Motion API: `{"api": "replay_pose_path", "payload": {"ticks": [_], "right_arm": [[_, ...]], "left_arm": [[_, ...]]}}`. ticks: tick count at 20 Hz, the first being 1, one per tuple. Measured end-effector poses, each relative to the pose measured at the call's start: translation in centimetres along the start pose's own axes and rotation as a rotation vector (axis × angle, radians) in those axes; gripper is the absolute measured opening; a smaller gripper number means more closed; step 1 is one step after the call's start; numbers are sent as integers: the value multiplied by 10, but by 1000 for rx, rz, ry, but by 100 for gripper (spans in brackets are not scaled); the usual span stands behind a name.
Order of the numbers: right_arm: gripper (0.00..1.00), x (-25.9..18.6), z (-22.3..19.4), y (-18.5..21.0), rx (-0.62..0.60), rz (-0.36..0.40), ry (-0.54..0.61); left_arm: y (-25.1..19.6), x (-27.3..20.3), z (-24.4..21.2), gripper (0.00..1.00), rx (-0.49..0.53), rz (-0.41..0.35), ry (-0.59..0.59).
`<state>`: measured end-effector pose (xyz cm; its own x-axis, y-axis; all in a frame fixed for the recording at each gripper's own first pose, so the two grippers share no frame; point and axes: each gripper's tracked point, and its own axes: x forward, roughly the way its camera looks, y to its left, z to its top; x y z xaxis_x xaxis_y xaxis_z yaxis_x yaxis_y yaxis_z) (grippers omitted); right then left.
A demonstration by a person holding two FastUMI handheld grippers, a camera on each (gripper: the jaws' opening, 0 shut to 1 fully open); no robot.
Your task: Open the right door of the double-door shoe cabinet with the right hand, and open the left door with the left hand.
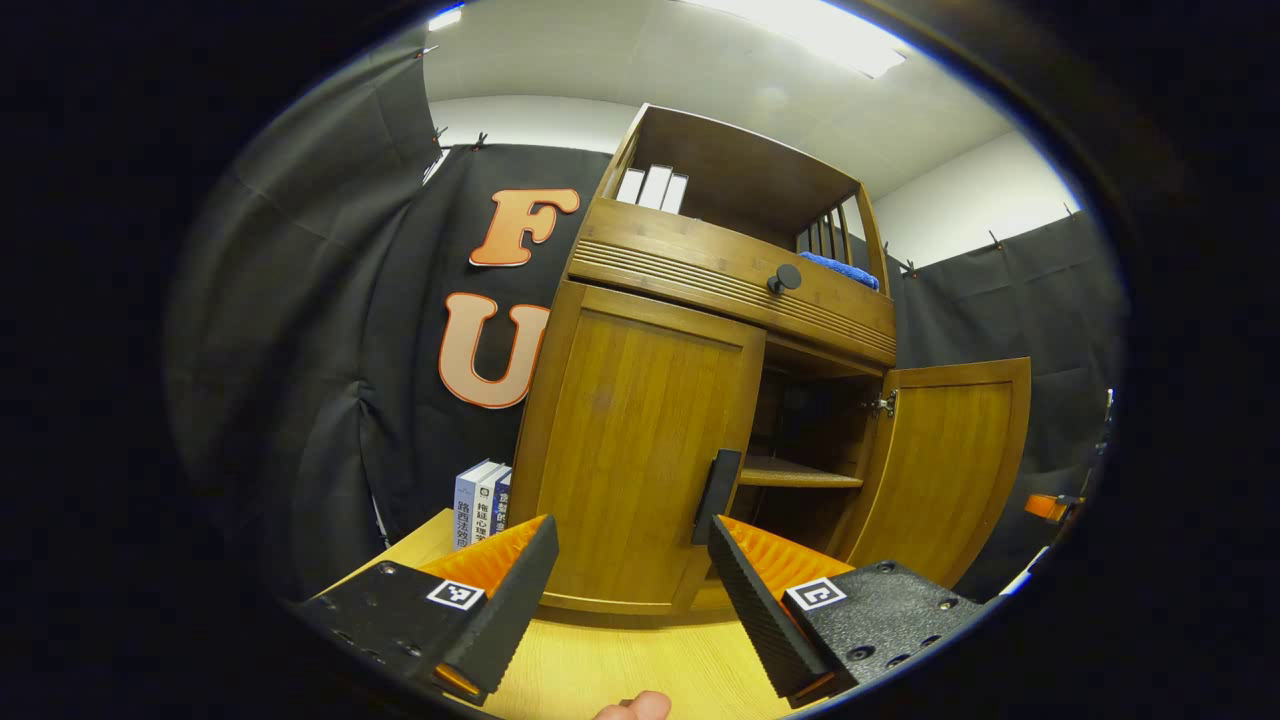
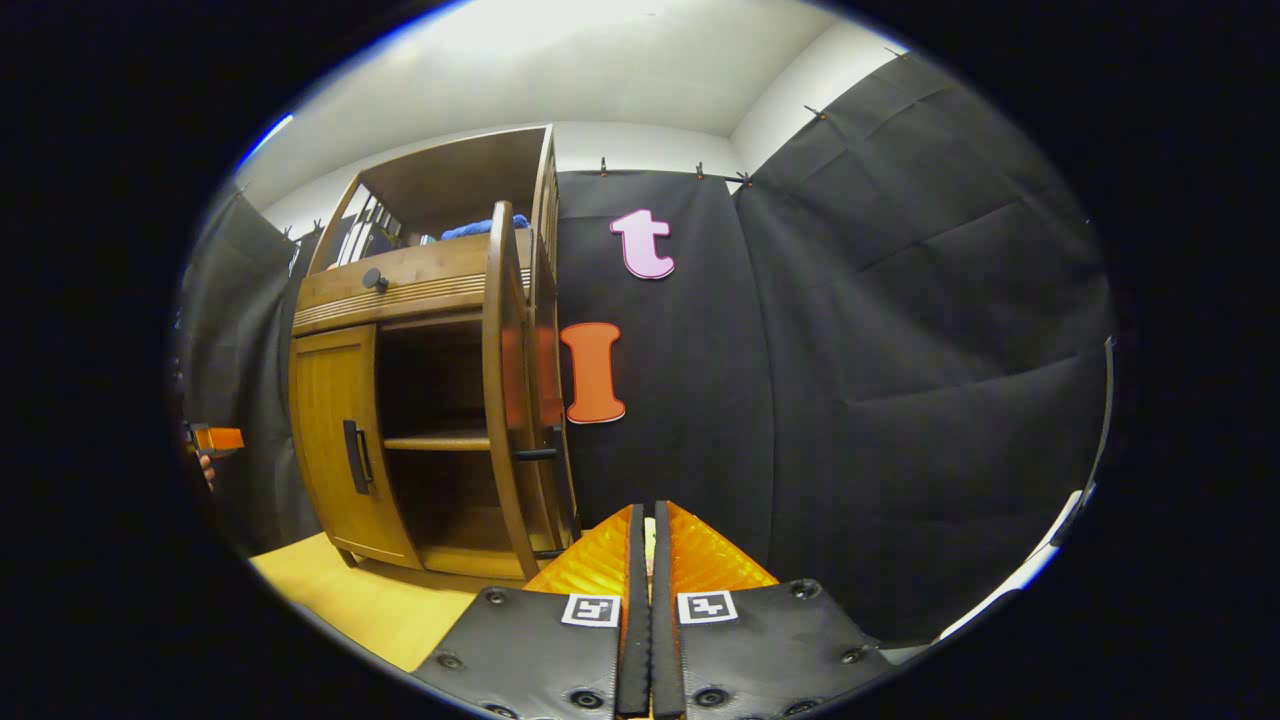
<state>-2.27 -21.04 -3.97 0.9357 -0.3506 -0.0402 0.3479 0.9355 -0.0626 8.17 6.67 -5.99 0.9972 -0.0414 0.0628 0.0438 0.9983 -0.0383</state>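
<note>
Shoe cabinet stands on the yellow tabletop straight ahead of my left gripper, its right door swung out and its left door flat shut. By my reckoning half the job is done — the left door remains. My left fingers are spread wide with nothing between them. The left door's black handle runs vertically along the door's inner edge, just above and beside my right-hand fingertip, so it lies ahead and slightly to the right of the gap's middle. I judge the next move needs a small sideways shift so the upright bar sits between the fingers, then a close and a pull outward. My right gripper is pressed closed on nothing, well off to the side of the open door's edge — the left one is clearly nearer the remaining handle.
</note>
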Motion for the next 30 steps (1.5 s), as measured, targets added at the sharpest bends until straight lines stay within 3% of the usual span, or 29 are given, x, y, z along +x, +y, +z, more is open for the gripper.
{"api": "replay_pose_path", "payload": {"ticks": [6, 12, 17, 25, 27, 30], "right_arm": [[8, -37, 28, 62, -53, 52, -100], [7, -33, 33, 155, -55, 188, -155], [7, -14, 8, 196, 4, 271, -88], [9, 12, -27, 222, 15, 293, 1], [20, 16, -37, 222, -7, 283, 13], [54, 18, -43, 220, -49, 261, 12]], "left_arm": [[0, 5, -5, 95, -19, 10, 8], [5, -2, -6, 95, 3, 20, 10], [13, -9, -9, 95, 28, 30, 18], [9, -10, -21, 98, 36, -7, 45], [10, -9, -20, 95, 56, 3, 36], [4, -6, -19, 95, 56, -10, 38]]}}
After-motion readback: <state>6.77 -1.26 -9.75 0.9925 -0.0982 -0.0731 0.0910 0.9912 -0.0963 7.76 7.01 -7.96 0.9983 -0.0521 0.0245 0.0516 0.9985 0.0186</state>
